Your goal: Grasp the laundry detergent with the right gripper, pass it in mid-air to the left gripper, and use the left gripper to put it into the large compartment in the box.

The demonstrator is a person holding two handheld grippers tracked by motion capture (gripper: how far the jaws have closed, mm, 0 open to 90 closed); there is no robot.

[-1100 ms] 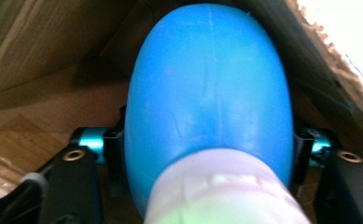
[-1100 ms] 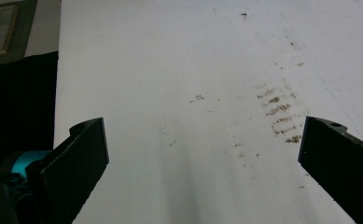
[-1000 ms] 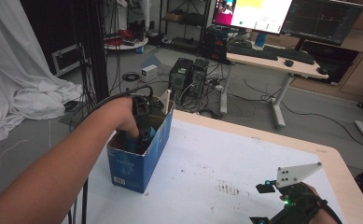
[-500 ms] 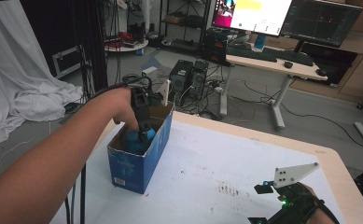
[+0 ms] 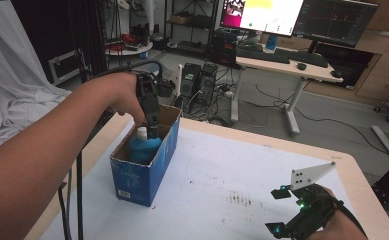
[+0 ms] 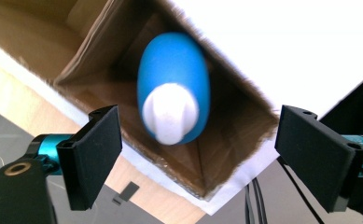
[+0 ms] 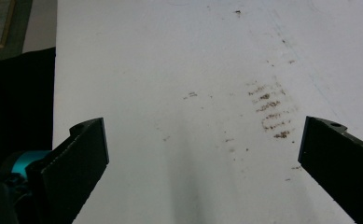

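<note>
Hovering our left gripper (image 5: 149,131) over a blue plastic bottle with a white cap (image 5: 143,146) that stands upright inside an open blue cardboard box (image 5: 147,172).

We see the bottle from straight above in the left gripper view (image 6: 173,91): a smooth, rounded, oval blue body with a white ribbed cap at its top, slightly blurred, set in the brown-lined box (image 6: 226,140) near one end of it. Our left gripper's jaws have just been opening and now stand wide apart on either side of the cap, with clear gaps, so they grip nothing. The box sits at the left of the white-covered wooden table (image 5: 242,175). Our right gripper (image 5: 289,217) rests low over the table's near right part, its jaws spread wide above bare, lightly stained white covering (image 7: 193,93), empty.
</note>
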